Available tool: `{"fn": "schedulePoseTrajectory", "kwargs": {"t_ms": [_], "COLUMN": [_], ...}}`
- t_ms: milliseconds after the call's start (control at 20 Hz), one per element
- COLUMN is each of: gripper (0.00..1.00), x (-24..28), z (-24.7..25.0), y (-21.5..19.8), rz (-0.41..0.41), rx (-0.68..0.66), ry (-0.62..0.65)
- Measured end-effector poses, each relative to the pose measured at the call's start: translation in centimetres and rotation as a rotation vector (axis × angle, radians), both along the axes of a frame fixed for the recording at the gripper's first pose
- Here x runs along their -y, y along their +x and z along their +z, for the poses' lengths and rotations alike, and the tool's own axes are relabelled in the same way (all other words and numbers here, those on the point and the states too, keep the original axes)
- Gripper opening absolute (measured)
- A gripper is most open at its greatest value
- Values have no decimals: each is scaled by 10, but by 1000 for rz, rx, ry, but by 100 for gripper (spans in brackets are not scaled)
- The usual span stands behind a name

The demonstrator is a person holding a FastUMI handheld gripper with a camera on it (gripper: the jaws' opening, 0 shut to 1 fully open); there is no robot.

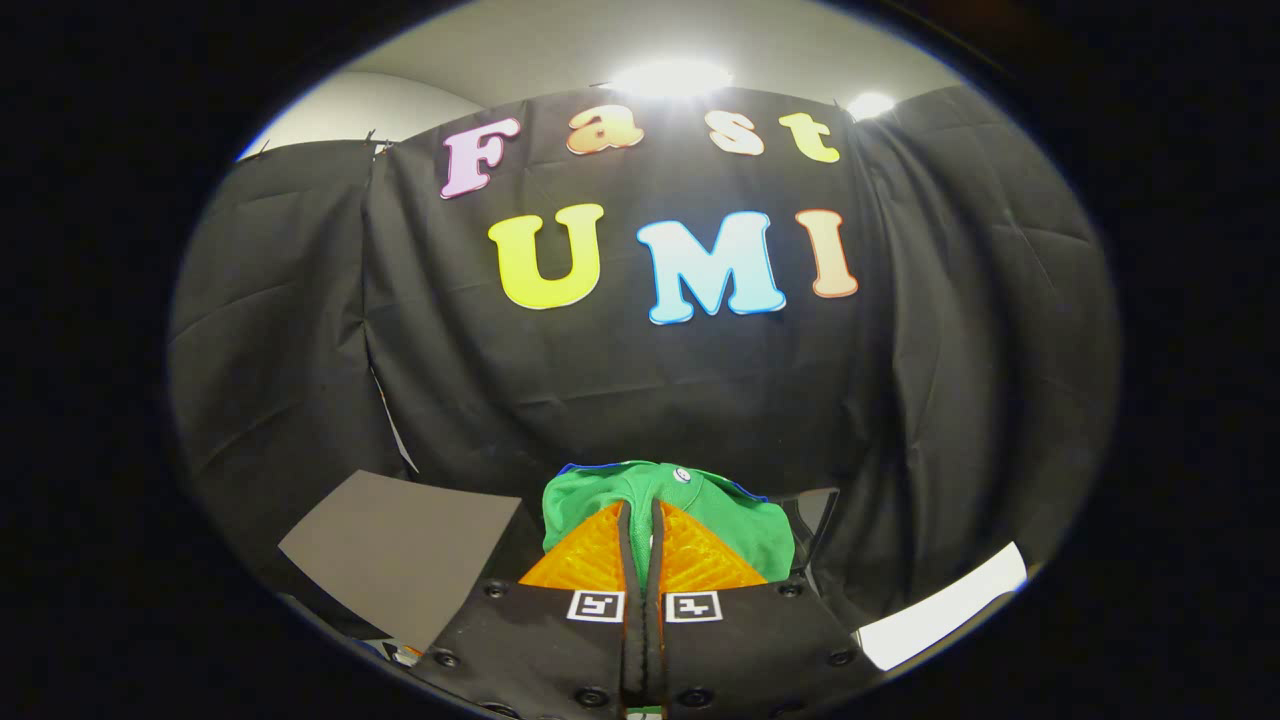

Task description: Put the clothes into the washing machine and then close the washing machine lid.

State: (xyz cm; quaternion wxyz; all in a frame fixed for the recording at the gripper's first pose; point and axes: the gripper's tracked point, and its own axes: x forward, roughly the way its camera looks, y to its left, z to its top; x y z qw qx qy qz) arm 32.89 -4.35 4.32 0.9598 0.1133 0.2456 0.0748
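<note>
Gripper [641,520] clenched on green cloth [700,500], fingers nearly together w/ fabric pinched between, bunching just ahead of tips. Cloth held up in air; washer not visible, so direction to it can't tell.

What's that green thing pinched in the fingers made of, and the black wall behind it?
The green garment looks like soft matte fabric, bunching and folding where the closed fingers squeeze it, with a small round button-like piece on top. The black wall seems a woven cloth: it hangs in creases.
</note>
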Motion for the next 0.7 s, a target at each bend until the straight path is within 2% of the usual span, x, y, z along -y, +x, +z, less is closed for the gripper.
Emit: {"fn": "schedulePoseTrajectory", "kwargs": {"t_ms": [700], "gripper": [1], "x": [12], "z": [-131], "y": [-4], "rz": [41], "rx": [-161], "ry": [8]}}
